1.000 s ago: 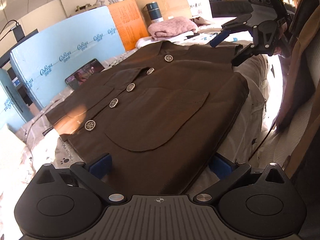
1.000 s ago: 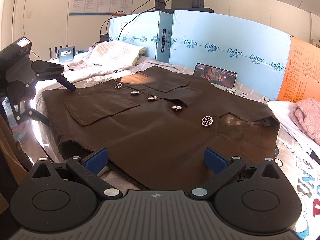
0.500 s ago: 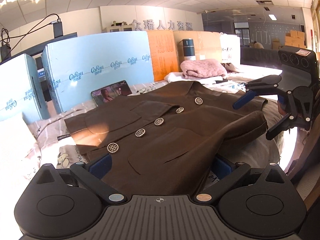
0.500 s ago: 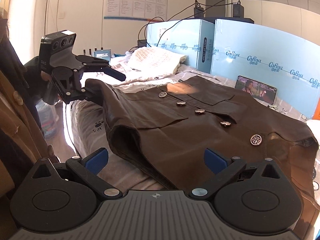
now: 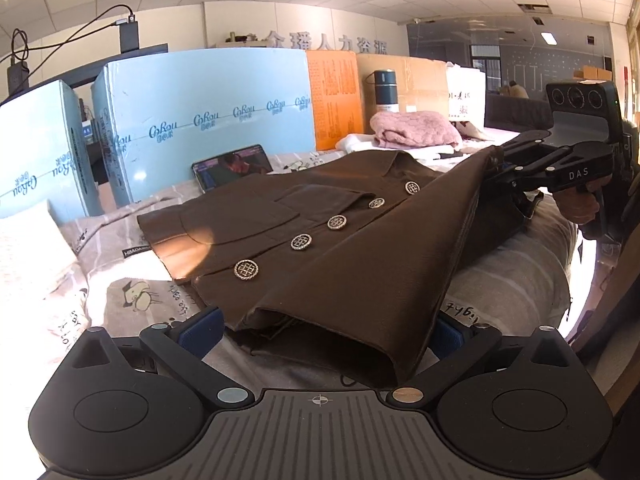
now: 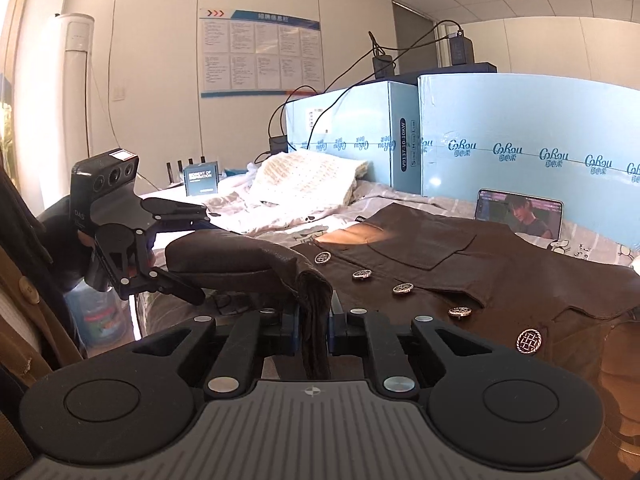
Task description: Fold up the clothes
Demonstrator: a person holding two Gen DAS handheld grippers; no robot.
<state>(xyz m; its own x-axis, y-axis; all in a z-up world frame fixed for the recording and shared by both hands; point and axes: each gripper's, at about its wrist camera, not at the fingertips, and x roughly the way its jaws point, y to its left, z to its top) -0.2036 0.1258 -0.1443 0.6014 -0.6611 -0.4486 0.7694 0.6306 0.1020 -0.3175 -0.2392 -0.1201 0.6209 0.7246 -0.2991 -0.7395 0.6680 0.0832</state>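
A dark brown jacket (image 5: 360,248) with round metal buttons lies face up on the bed sheet (image 5: 132,308). In the left wrist view my left gripper (image 5: 324,328) stands wide open, and the jacket's raised hem corner sits loosely between its blue pads (image 5: 200,326). My right gripper (image 6: 314,320) is shut on a bunched fold of the jacket (image 6: 480,280) at its near edge. From the left wrist view the right gripper (image 5: 500,164) pinches the lifted edge near the collar. The right wrist view shows the left gripper (image 6: 200,256) open around the hem.
A lit phone (image 5: 232,166) leans on light blue boxes (image 5: 200,120) behind the jacket. A pink sweater (image 5: 412,130) and a flask (image 5: 386,88) sit at the far end. A cream blanket (image 6: 308,180) lies beyond the hem. The bed's edge drops off beside a water jug (image 6: 96,316).
The right gripper went from wide open to shut on the jacket's near edge. That edge has risen off the bed into a ridge between the two grippers. Both views have tilted up.
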